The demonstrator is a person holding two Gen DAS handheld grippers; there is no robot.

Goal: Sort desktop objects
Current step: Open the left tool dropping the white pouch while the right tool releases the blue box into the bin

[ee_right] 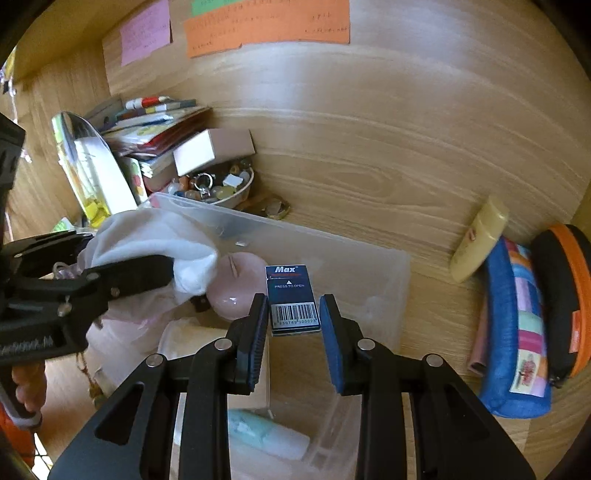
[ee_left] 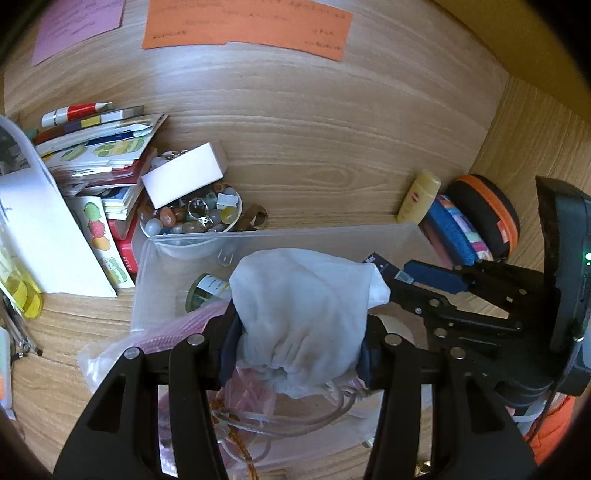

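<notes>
Two grippers work above a clear plastic bin (ee_right: 369, 280) that stands on a wooden desk (ee_left: 332, 122) with a strong grain. The left gripper (ee_left: 299, 332) is clenched on a white cloth pouch (ee_left: 303, 314), whose drawstrings hang down toward the bin. The right gripper (ee_right: 293, 314) has its blue pads (ee_right: 332, 332) spread apart; a small dark blue box (ee_right: 293, 299) marked "Max" sits between them, and I cannot tell if the pads touch it. Inside the bin lie a pale pink round object (ee_right: 236, 288) and a light green tube (ee_right: 266, 435). At the back edge of the desk, a wooden panel carries an orange paper (ee_left: 247, 26) and a pink paper (ee_left: 77, 26). Toward the left edge of the desk there is a pile of books and sticker sheets (ee_left: 99, 158), and a bowl of coloured stones and rings (ee_left: 192, 214) just behind the bin, with a white box (ee_left: 184, 173) resting on it. Toward the right edge, a yellow bottle (ee_right: 480, 240), a blue patchwork pouch (ee_right: 517, 332) and a black case with orange zipper (ee_right: 565, 295) lie close together beside the bin. The middle of the desk behind the bin shows bare wood, so most open room is there.
</notes>
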